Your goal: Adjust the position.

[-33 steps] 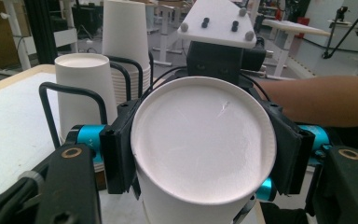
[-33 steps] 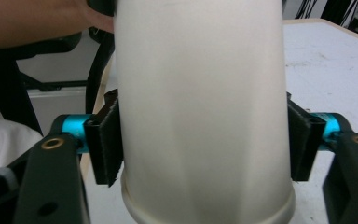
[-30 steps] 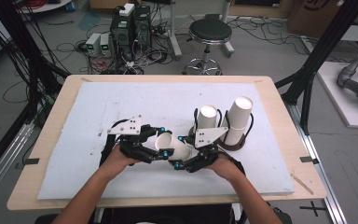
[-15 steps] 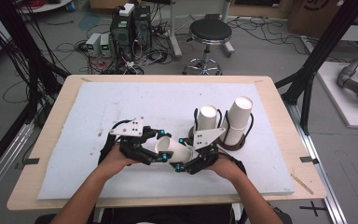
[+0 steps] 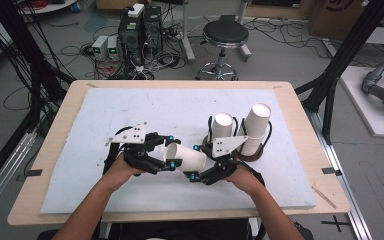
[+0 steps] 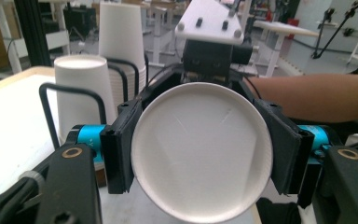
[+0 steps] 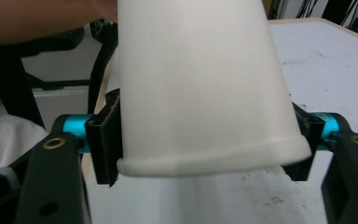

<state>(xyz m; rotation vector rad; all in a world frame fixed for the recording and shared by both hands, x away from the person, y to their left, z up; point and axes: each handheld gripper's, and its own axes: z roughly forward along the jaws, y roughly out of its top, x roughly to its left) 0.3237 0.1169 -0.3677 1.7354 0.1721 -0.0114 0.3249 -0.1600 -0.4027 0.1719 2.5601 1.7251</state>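
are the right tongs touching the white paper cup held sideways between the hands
Touching. In the right gripper view the right tongs press their black jaws against both sides of the white paper cup near its rolled rim, with no gap.

The left gripper (image 5: 172, 152) is black, its jaws flat rectangular pads on turquoise metal sleeves; brass-ringed screw holes sit in the black arms behind them (plain in both gripper views); a pale grey three-cornered plate (image 5: 130, 134) with dark screws rides on top. The right gripper (image 5: 196, 164) matches it, with its own plate (image 5: 227, 145); black cables trail from each. The forearms are bare, no sleeves visible.
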